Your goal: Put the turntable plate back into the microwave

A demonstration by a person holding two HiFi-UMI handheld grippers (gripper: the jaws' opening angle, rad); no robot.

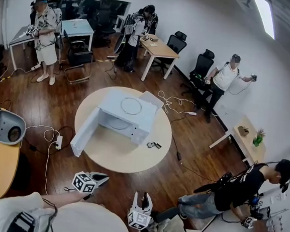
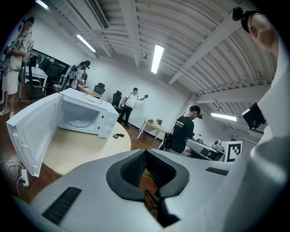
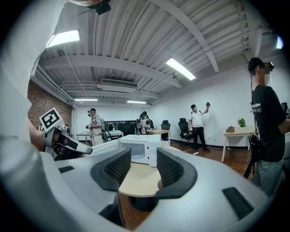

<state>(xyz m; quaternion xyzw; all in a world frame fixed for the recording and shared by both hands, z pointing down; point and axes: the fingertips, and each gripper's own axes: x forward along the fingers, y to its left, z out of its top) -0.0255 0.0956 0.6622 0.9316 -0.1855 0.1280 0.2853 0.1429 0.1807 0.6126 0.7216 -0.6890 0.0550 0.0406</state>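
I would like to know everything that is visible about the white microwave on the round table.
The microwave is a white box, painted metal and plastic by its look, standing upright near the middle of the round light-wood table. Its door hangs fully open, swung out toward the table's edge, so the white cavity shows. The control panel with small dark marks sits beside the cavity. A clear round thing, perhaps the turntable plate, lies flat on its top.

Bright, even light from ceiling strips (image 2: 157, 58); strong fisheye bending and dark vignetted corners, foreground soft.
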